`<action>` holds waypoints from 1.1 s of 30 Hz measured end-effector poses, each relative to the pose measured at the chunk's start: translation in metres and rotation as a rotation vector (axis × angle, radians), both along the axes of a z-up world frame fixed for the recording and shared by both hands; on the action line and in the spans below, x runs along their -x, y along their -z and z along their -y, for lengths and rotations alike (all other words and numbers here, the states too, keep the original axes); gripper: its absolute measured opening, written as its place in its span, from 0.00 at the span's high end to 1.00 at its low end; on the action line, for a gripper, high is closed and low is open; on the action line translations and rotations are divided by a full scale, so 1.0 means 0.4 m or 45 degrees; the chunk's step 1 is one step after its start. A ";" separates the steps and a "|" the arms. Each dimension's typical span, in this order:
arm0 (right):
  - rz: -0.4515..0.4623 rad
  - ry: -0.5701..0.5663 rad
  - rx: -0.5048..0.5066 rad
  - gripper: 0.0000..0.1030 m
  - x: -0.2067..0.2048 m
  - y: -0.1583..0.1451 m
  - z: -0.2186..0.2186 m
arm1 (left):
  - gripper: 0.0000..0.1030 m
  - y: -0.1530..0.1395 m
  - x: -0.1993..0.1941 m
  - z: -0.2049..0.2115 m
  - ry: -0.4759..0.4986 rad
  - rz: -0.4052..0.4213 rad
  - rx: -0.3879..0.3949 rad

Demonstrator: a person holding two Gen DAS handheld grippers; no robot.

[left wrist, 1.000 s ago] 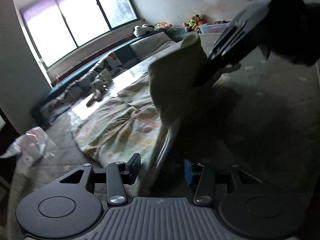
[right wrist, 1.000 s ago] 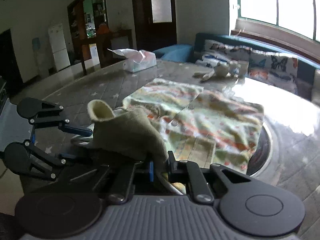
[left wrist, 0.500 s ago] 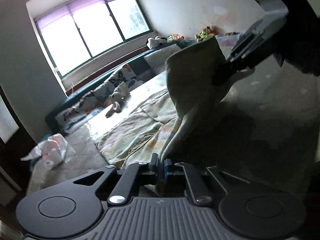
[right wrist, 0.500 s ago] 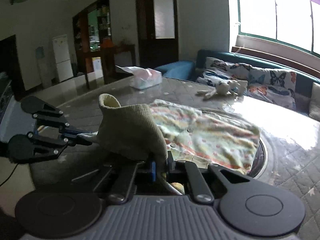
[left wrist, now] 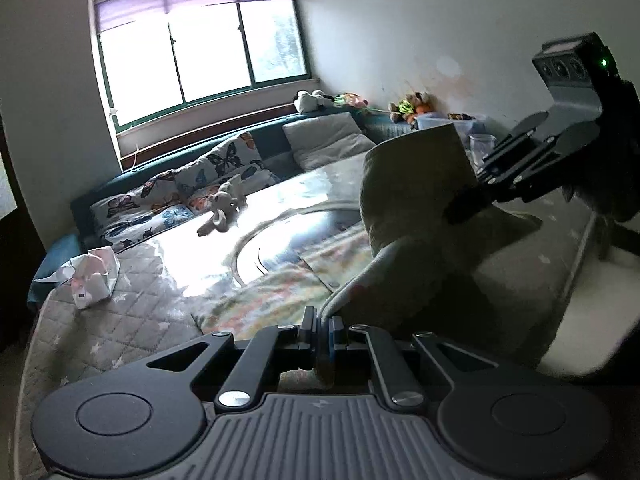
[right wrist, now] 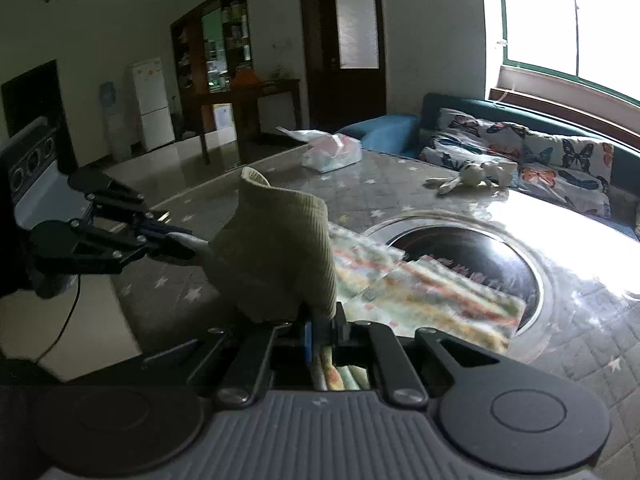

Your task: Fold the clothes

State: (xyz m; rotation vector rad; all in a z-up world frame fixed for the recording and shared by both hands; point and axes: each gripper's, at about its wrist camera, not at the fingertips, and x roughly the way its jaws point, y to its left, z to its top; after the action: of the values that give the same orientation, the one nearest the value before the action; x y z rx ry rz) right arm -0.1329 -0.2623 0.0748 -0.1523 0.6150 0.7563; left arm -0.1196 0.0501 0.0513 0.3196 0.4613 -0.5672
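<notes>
A garment of pastel patterned cloth (right wrist: 420, 292) with a khaki ribbed knit part (right wrist: 276, 256) hangs partly lifted over the table. My right gripper (right wrist: 322, 332) is shut on it, with knit and patterned layers pinched between the jaws. My left gripper (right wrist: 176, 240), at the left in this view, is shut on the garment's other end. In the left wrist view the left gripper (left wrist: 322, 330) is shut on a cloth edge. The knit part (left wrist: 412, 184) rises from there to the right gripper (left wrist: 460, 204). The patterned cloth (left wrist: 280, 292) trails onto the table.
The table (left wrist: 120, 320) has a grey quilted star cover and a round dark inset (right wrist: 460, 248). On it lie a tissue pack (left wrist: 92, 280) and a plush rabbit (left wrist: 222, 208). A sofa with butterfly cushions (right wrist: 520, 148) runs behind, under the window.
The left jaws, open a second ago, have shut on the garment's edge. Both grippers have risen and lifted the knit part higher off the table.
</notes>
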 end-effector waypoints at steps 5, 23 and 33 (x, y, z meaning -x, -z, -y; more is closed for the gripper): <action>-0.004 0.024 0.010 0.93 -0.119 -0.024 -0.009 | 0.94 -0.015 -0.110 0.007 -0.040 0.014 0.005; -0.163 0.237 0.066 0.85 -0.504 0.186 -0.106 | 0.85 0.155 -0.487 0.008 -0.310 -0.287 -0.023; -0.062 0.361 0.034 0.76 -0.441 0.178 -0.038 | 0.71 0.175 -0.519 -0.022 -0.480 -0.262 -0.084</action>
State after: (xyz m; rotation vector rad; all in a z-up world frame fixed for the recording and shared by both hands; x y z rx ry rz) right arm 0.0435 -0.2472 0.0038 -0.0692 0.6765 0.4788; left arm 0.0879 0.0587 -0.0186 0.2297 0.7214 -0.2175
